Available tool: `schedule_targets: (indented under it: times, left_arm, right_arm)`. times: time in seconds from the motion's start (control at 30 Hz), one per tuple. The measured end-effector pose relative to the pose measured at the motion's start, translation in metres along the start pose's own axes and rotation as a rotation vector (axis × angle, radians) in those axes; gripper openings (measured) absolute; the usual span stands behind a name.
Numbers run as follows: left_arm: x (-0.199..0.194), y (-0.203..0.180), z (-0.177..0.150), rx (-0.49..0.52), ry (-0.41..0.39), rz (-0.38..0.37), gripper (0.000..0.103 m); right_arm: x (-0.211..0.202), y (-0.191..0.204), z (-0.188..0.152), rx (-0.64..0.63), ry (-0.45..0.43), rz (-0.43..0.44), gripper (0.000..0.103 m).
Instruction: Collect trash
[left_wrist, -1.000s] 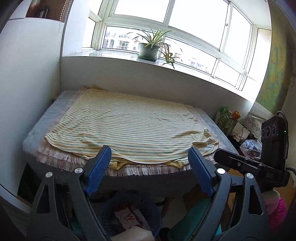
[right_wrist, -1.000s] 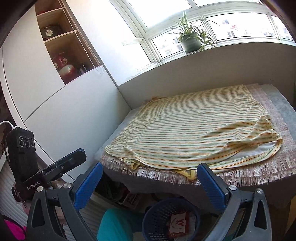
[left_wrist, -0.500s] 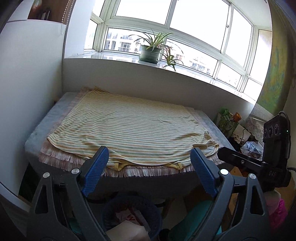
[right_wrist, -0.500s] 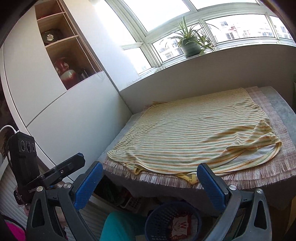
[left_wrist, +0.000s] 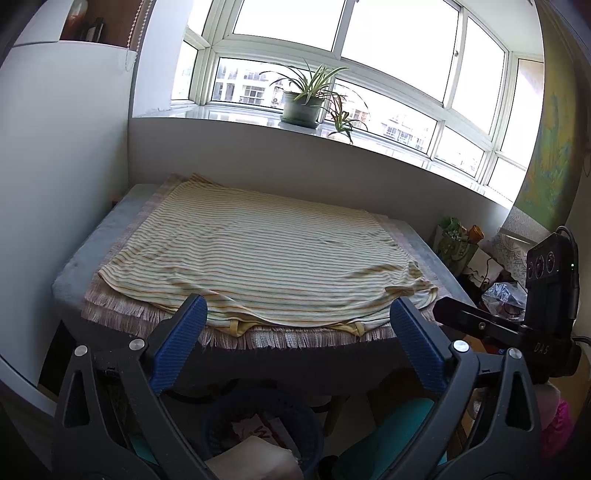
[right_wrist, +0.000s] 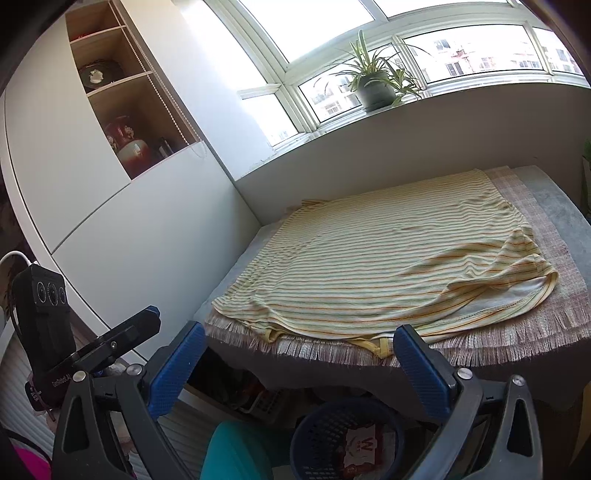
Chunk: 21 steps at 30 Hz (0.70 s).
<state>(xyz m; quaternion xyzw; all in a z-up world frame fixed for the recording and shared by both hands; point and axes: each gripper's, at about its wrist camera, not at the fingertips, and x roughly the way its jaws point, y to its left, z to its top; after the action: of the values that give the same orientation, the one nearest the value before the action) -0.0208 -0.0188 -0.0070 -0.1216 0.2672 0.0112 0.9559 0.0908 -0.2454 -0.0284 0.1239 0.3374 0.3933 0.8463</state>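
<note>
A dark blue mesh trash basket (right_wrist: 314, 435) stands on the floor under the table's front edge; it also shows in the left wrist view (left_wrist: 221, 424). Inside it lies a red-and-white wrapper (right_wrist: 360, 446) and a pale crumpled piece (left_wrist: 255, 459). My left gripper (left_wrist: 295, 339) is open and empty, held above the basket and in front of the table. My right gripper (right_wrist: 299, 365) is open and empty, also above the basket. The striped yellow cloth (left_wrist: 258, 258) covers the table; I see no trash on it.
A fringed mat (right_wrist: 517, 339) lies under the cloth on the grey table (left_wrist: 85, 258). A white cabinet (right_wrist: 129, 240) stands left. A potted plant (left_wrist: 303, 103) sits on the windowsill. Cluttered items (left_wrist: 458, 240) sit at the right. A teal seat (right_wrist: 236, 454) is beside the basket.
Both grippers have drawn back and tilted up slightly, so the table sits lower in view. Both stay open and empty.
</note>
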Motion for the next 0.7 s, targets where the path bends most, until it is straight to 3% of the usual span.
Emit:
schedule_targets:
  times: [0.7]
  left_arm:
    - [0.0076,0.0061,-0.0067,-0.024,0.035,0.016,0.102]
  right_arm:
    - [0.0038,-0.0067,-0.0036,0.034,0.020,0.010,0.103]
